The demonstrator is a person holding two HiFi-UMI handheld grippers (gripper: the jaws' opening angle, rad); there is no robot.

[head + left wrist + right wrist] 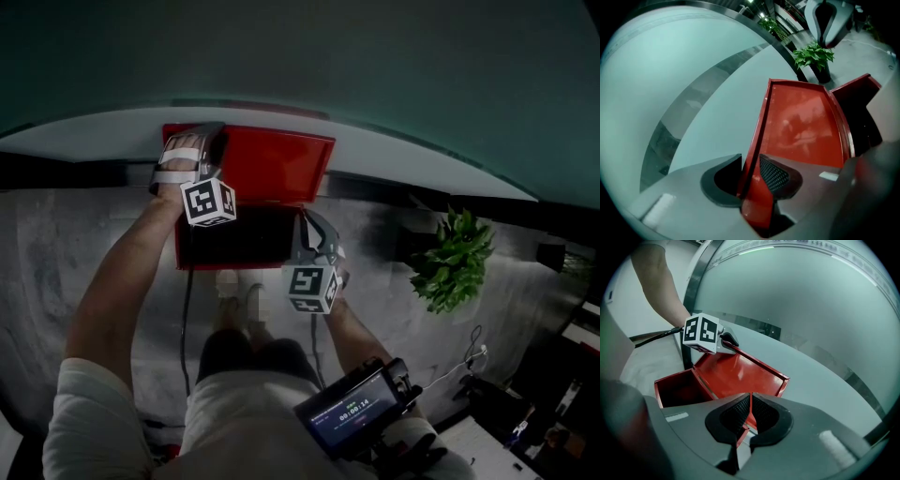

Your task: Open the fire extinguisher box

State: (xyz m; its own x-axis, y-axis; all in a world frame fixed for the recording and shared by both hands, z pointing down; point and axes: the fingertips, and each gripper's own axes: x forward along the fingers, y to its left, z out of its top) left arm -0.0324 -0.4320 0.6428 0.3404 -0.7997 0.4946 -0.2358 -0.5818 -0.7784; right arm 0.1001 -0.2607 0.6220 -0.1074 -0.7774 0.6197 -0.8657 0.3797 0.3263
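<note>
The red box (180,246) sits on the grey floor (84,244), up against the pale round wall (300,66). It's open: the lid (272,167) is swung up & tips back twd the wall (can't tell if it touches), w/ the dark inside of the box on the near side.

The left gripper (750,171) is at the lid's left edge. Its jaws are spread, one on each side of the thin red rim, & the pads don't look to squeeze it.

The right gripper (750,409) is at the lid's right edge, by the low corner. Its jaws are pressed almost together & pinch the thin rim there.

A green plant (455,261) stands on the floor to the right of the box, well apart from it. A small screen (354,412) sits at the near right, by the person's right arm.
</note>
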